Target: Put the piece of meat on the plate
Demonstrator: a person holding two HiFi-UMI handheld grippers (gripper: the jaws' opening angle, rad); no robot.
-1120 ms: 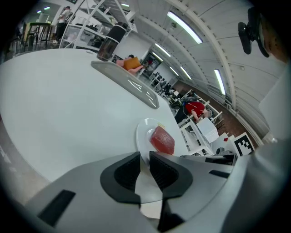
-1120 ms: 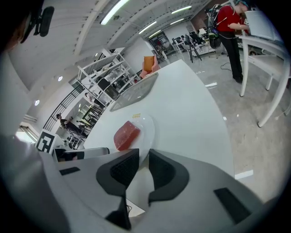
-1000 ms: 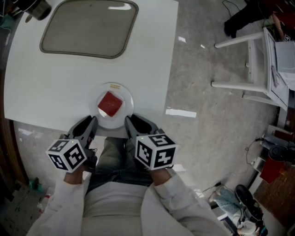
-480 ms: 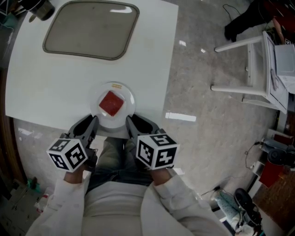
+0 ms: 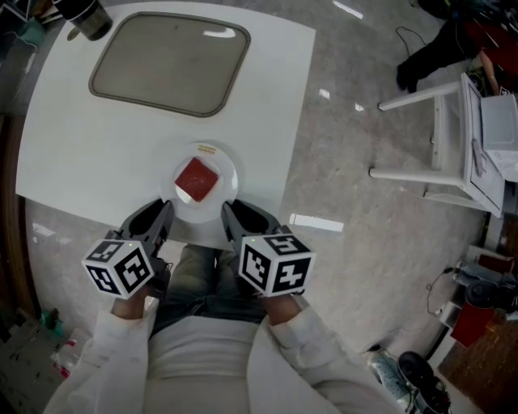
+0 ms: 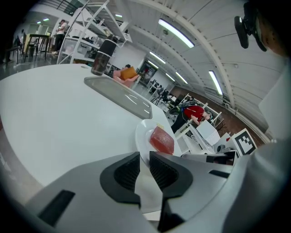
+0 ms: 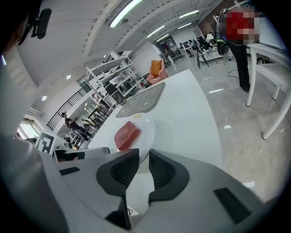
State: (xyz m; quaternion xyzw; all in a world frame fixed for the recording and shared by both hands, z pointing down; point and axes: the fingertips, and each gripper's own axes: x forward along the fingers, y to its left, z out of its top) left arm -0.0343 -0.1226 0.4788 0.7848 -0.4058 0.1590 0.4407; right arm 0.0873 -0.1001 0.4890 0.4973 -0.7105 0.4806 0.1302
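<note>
A red square piece of meat (image 5: pixel 195 180) lies on a small white plate (image 5: pixel 214 209) close to the near edge of the white table (image 5: pixel 89 154). My left gripper (image 5: pixel 162 213) and right gripper (image 5: pixel 228 212) hover side by side just in front of the plate, off the table's edge, above the person's lap. Both are shut with nothing between the jaws. In the left gripper view the meat (image 6: pixel 162 139) sits on the plate (image 6: pixel 143 131) just beyond my left gripper (image 6: pixel 144 157). In the right gripper view the meat (image 7: pixel 127 135) lies ahead and to the left of my right gripper (image 7: pixel 143 154).
A large grey tray (image 5: pixel 170 63) rests at the far side of the table, with a dark cup (image 5: pixel 85 16) at its far left corner. A white chair (image 5: pixel 453 129) stands on the floor to the right.
Both grippers stay where they were, shut, and the meat stays on the plate. Only the head view has shifted a little, so the table sits lower in it.
</note>
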